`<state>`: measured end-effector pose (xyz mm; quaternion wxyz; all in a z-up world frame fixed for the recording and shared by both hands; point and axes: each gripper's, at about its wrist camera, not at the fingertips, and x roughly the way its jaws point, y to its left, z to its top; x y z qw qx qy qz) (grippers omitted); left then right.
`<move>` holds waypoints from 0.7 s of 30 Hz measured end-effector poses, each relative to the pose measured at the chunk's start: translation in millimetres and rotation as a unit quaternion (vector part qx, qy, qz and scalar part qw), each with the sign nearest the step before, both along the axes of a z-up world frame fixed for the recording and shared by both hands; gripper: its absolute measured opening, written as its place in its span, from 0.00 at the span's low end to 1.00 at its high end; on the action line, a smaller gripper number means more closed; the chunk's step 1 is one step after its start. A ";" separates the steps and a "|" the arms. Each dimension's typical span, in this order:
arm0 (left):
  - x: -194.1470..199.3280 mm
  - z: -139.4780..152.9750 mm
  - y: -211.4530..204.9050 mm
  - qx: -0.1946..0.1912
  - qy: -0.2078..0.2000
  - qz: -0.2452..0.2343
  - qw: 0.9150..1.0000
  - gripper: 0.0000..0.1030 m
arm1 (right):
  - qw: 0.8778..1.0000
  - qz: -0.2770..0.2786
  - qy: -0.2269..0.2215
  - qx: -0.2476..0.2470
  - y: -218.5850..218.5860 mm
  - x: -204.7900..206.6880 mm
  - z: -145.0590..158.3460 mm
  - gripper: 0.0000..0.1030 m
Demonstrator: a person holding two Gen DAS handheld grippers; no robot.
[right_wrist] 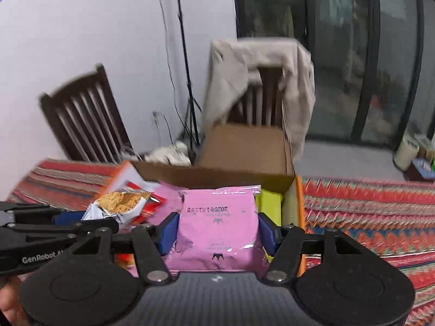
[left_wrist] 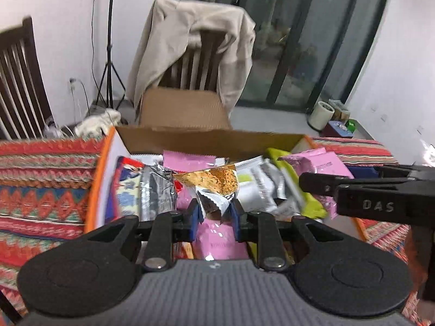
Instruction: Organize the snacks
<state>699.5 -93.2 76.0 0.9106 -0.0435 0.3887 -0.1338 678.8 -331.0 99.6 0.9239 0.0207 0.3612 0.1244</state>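
Note:
An open cardboard box [left_wrist: 212, 138] with orange edges holds several snack packets: pink, lime green, silver and red ones. My left gripper [left_wrist: 214, 212] is shut on a cracker packet [left_wrist: 212, 184] printed with golden biscuits and holds it above the pile. The packet also shows in the right wrist view [right_wrist: 119, 203]. My right gripper [right_wrist: 217, 231] is shut on a pink packet [right_wrist: 217, 217] above the box's right side, with the box [right_wrist: 244, 176] behind it. The right gripper's fingers [left_wrist: 353, 193] also reach in from the right in the left wrist view.
The box sits on a table with a red patterned cloth [left_wrist: 40, 190]. Behind it stand a dark wooden chair [left_wrist: 195, 62] draped with a beige garment, a second chair [left_wrist: 16, 81] at the left, a light-stand tripod [left_wrist: 108, 68] and glass doors [left_wrist: 312, 40].

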 end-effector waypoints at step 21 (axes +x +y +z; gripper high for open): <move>-32.6 11.0 -22.3 0.074 -0.076 -0.052 0.993 0.96 | 0.999 -0.025 0.018 0.027 -24.5 20.3 -45.3 0.88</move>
